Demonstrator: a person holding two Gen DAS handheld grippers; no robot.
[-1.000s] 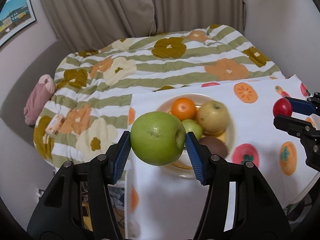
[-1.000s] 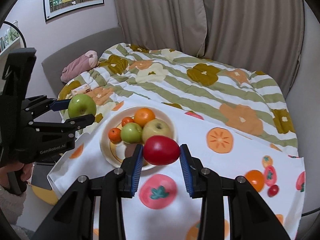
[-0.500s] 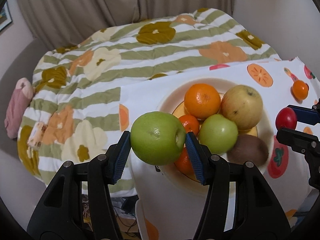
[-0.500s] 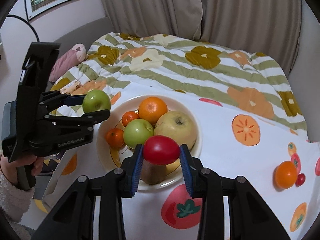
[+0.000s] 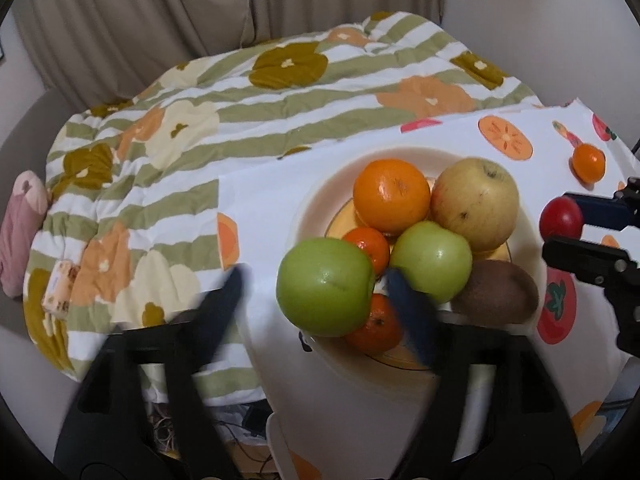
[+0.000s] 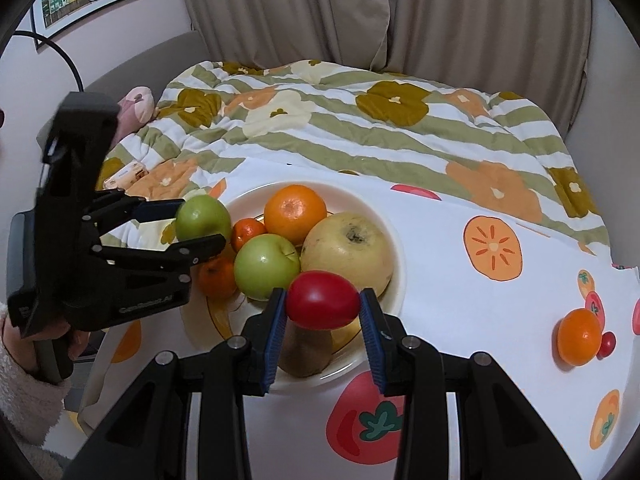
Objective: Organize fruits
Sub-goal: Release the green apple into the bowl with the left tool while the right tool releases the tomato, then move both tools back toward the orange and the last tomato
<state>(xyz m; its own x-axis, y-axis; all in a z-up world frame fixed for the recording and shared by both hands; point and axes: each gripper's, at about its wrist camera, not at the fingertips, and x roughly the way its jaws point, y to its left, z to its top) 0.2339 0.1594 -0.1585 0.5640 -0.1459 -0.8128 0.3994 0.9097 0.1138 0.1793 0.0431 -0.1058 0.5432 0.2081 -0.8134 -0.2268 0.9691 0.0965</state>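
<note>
Bowl (image 6: 394, 276): held orange, yellow apple, green apple, tangerines, kiwi.
L gripper (image 5: 316, 284): jaws opening, big green apple (image 5: 326, 286) between, pads off.
R gripper (image 6: 322, 300): clamped on tomato (image 6: 322, 300).

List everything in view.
bowl: one, cream, on tablecloth
green apple: one, bowl's left edge, between jaws
second green apple: one, in bowl
yellow apple: one, in bowl
orange: one, in bowl
mandarins: two, orange, in bowl
loose mandarin: one, orange, on tablecloth
kiwi: one, brown, in bowl
tomato: one, red, in right hand-held gripper
cherry tomato: one, red, beside loose mandarin
tablecloth: one, white, fruit print
quilt: one, green-striped, beyond tablecloth
left hand-held gripper: one, black, jaws opening around green apple
right hand-held gripper: one, black, shut on tomato
</note>
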